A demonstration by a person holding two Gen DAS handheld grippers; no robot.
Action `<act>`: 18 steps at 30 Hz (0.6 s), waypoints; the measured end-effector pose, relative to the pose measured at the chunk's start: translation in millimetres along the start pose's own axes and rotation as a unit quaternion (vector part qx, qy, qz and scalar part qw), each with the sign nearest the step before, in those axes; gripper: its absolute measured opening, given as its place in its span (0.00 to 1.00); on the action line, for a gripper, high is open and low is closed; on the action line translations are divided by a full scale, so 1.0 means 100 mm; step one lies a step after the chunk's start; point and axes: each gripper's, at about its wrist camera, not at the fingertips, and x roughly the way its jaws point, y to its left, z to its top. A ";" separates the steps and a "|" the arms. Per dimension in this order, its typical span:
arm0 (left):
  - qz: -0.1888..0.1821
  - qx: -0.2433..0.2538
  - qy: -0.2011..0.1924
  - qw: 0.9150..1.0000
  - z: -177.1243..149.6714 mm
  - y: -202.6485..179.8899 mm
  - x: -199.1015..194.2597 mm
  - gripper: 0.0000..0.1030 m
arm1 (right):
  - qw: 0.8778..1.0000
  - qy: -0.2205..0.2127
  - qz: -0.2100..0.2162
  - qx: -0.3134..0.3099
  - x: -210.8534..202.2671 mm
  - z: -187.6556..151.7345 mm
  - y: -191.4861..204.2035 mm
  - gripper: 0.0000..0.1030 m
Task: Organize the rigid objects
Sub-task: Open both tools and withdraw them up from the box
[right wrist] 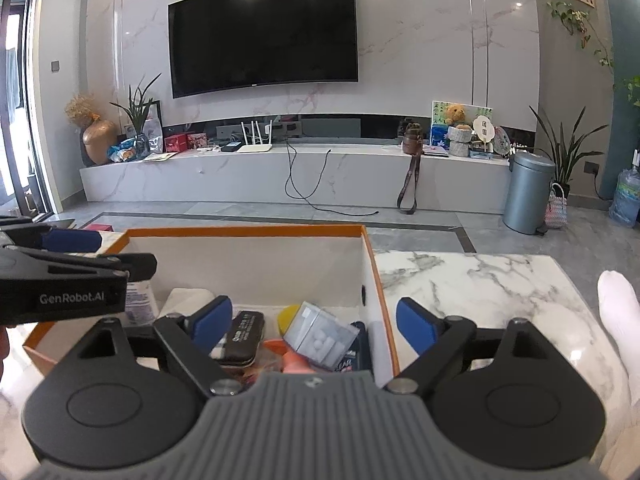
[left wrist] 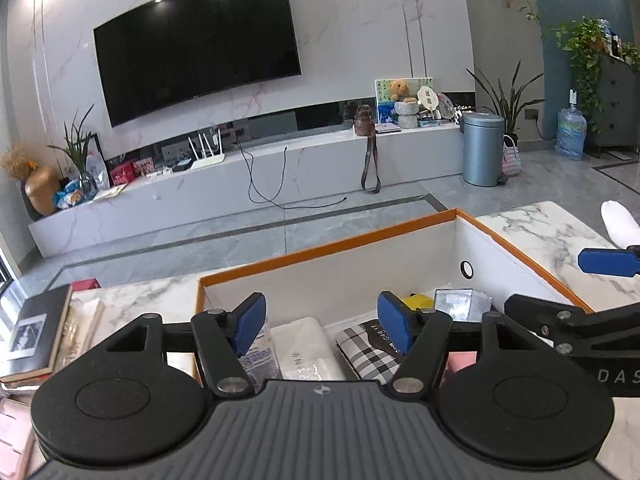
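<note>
Orange-rimmed box [right wrist: 372, 256] sits on the marble table [right wrist: 500, 280], its white walls rising around a crowded floor. From the left inside it lie a white wrapped packet [left wrist: 300, 344], a plaid pouch [left wrist: 360, 346], a black case [right wrist: 244, 336], a yellow piece [right wrist: 289, 316] and a clear plastic box [right wrist: 320, 338] tilted against the right wall. Left of the box, books [left wrist: 36, 336] are stacked at the table's edge. Right of it the marble lies bare up to a white sleeve [right wrist: 620, 320]. The left gripper [left wrist: 322, 322] hovers over the box's left half, jaws spread wide, nothing between them. The right gripper [right wrist: 314, 326] hangs with its jaws also spread wide, straddling the box's right wall above the clear plastic box, pinching nothing.
</note>
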 end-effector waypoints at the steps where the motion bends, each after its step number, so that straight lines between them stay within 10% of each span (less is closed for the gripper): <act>1: 0.002 0.000 -0.003 1.000 0.00 0.01 -0.04 0.73 | 1.000 0.001 0.002 0.002 -0.04 -0.01 0.00 0.88; 18: 0.048 -0.086 0.011 0.995 -0.41 0.14 -0.76 0.77 | 0.999 0.008 0.035 0.036 -0.84 -0.19 0.16 0.94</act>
